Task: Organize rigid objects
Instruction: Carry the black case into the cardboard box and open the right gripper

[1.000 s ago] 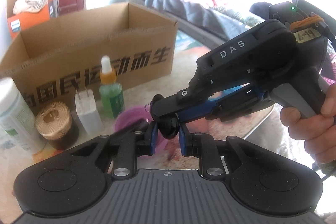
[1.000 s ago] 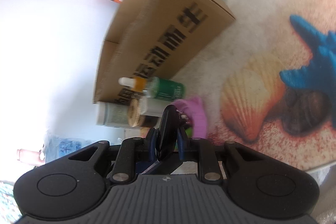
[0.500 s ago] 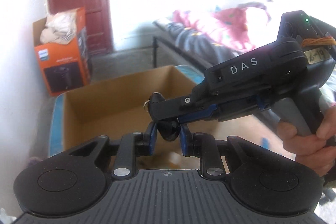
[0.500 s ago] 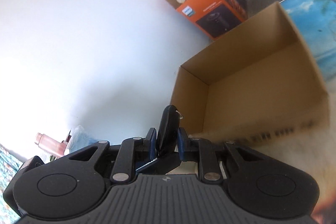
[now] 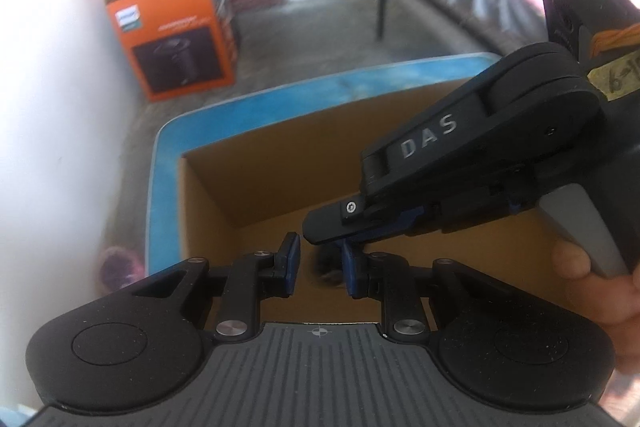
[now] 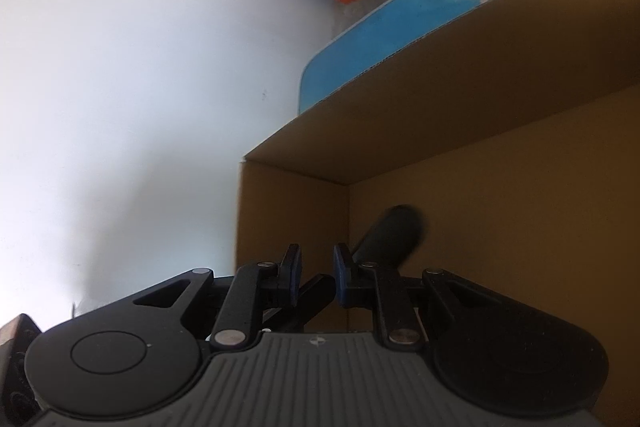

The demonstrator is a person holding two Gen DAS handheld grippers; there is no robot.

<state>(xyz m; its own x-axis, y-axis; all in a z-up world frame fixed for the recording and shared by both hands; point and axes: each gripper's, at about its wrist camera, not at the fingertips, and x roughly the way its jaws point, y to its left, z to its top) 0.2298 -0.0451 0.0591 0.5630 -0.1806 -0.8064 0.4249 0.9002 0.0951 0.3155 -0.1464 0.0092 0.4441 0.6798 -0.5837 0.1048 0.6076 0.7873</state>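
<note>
- Left wrist view: the black object [image 5: 326, 269] is seen only as a dark blur at 6 o'clock, low inside the cardboard box [image 5: 248, 187]; its shape cannot be made out.
- The left gripper [image 5: 319, 265] is held with its pads narrowly parted, and no pad is seen pressing on the blur.
- The right gripper [image 5: 320, 231] is brought in from 3 o'clock over the box, and its tips partly cover the object. The hand [image 5: 592, 279] is cut off at the frame edge.
- Open room is left across the box floor towards 9 o'clock. The blue mat [image 5: 280, 99] is shown around the box rim.
- Right wrist view: the right gripper [image 6: 317, 275] is seen slightly spread, with nothing pinched.
- The black object [image 6: 392, 231] is blurred at 5 o'clock, just beside the pads, near the box corner.
- The cardboard box [image 6: 480, 99] is cut off at 3 o'clock.
</note>
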